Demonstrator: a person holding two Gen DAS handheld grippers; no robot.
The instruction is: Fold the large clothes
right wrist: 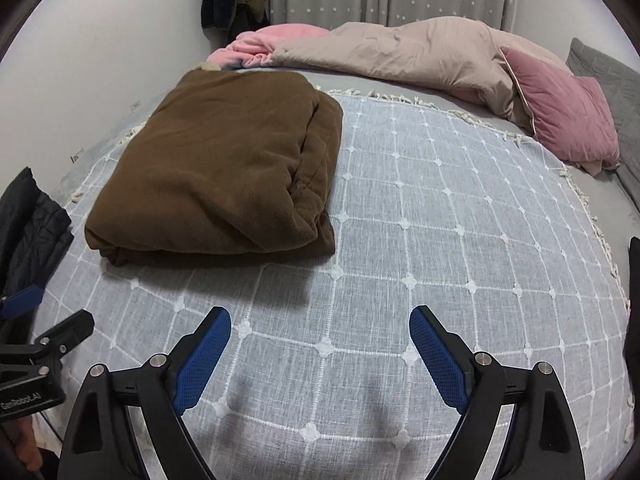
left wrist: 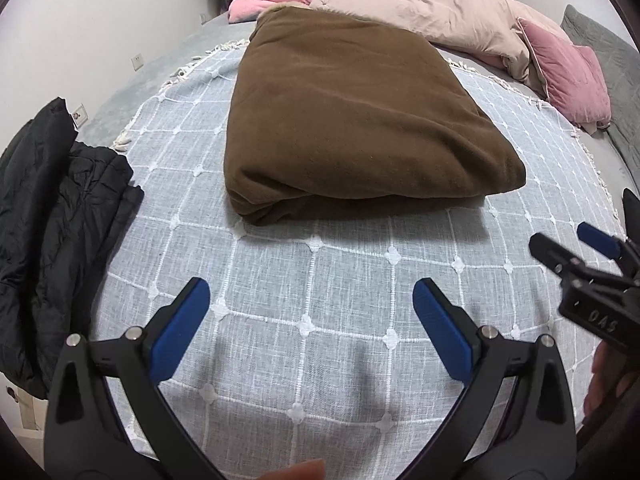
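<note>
left wrist view
left claw (left wrist: 311, 294): we are holding it wide open, gripping nothing, hovering over the bare checked throw (left wrist: 320, 264) on the bed.
brown garment (left wrist: 352, 120): lying folded into a thick block on the throw, ahead of the claw and apart from it.
black jacket (left wrist: 56, 216): sitting bunched at the left edge of the bed, well apart from the brown block; looks to us like the next piece.
right claw (left wrist: 560, 240): showing at the right edge, blue pads parted, nothing in it.
step judgement: brown piece looks done; we are reading this as the reset between items.

right wrist view
right claw (right wrist: 320, 320): we are keeping it open and empty over the throw (right wrist: 440, 220), the brown garment (right wrist: 224, 160) up and to its left.
fold quality: layered edges are facing right, stack is lying fairly square, near-right corner a bit puffy.
black jacket (right wrist: 32, 224): only a corner is visible at far left, beyond the left claw (right wrist: 52, 320); its jaws are parted here too.
doing it well: we are suggesting both claws pinch the jacket at shoulder seams, not loose middle fabric, and drag it onto open throw clear of the brown block.
risk: slick padded shell may be slipping from the pads; bite deep.
background: pink pillow (right wrist: 560, 120) and beige duvet (right wrist: 400, 48) are staying out of the work area.
</note>
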